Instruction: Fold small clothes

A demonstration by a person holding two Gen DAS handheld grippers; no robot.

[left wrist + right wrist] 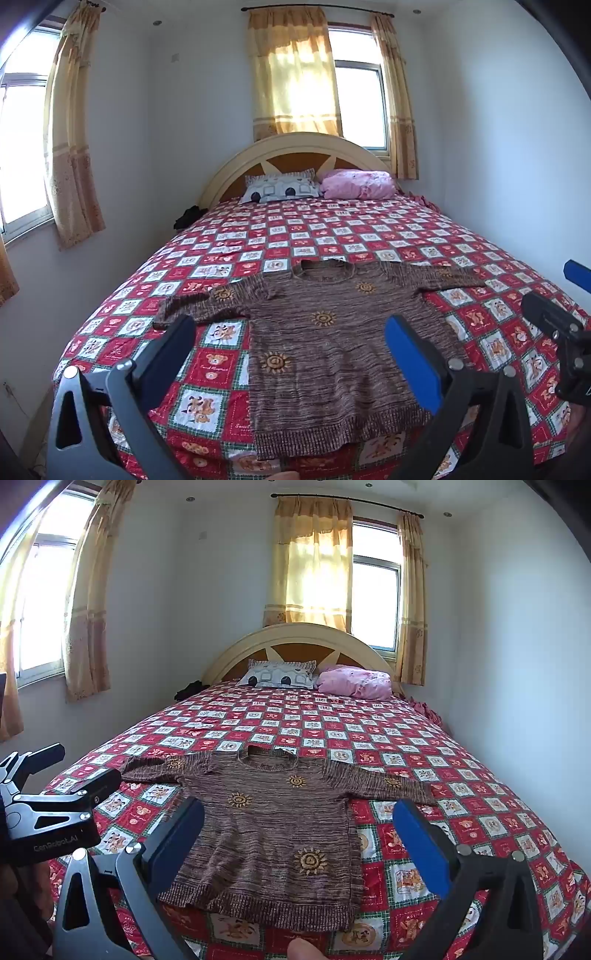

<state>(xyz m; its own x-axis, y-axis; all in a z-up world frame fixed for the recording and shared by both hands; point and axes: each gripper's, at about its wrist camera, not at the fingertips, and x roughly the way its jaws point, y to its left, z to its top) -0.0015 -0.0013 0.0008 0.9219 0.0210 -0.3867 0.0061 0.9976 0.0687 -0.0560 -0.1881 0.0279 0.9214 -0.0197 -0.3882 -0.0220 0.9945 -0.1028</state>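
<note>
A small brown knitted sweater (325, 343) with orange sun patterns lies flat on the bed, sleeves spread out to both sides, hem toward me. It also shows in the right wrist view (273, 834). My left gripper (291, 328) is open and empty, held above the hem end of the sweater. My right gripper (299, 814) is open and empty, held above the sweater's lower right part. The right gripper shows at the right edge of the left wrist view (569, 295); the left gripper shows at the left edge of the right wrist view (48, 771).
The bed (369, 236) has a red and white checkered cover with bear prints. A grey patterned pillow (280, 188) and a pink pillow (356, 183) lie at the curved headboard (306, 147). Walls stand close on both sides. Curtained windows are behind and left.
</note>
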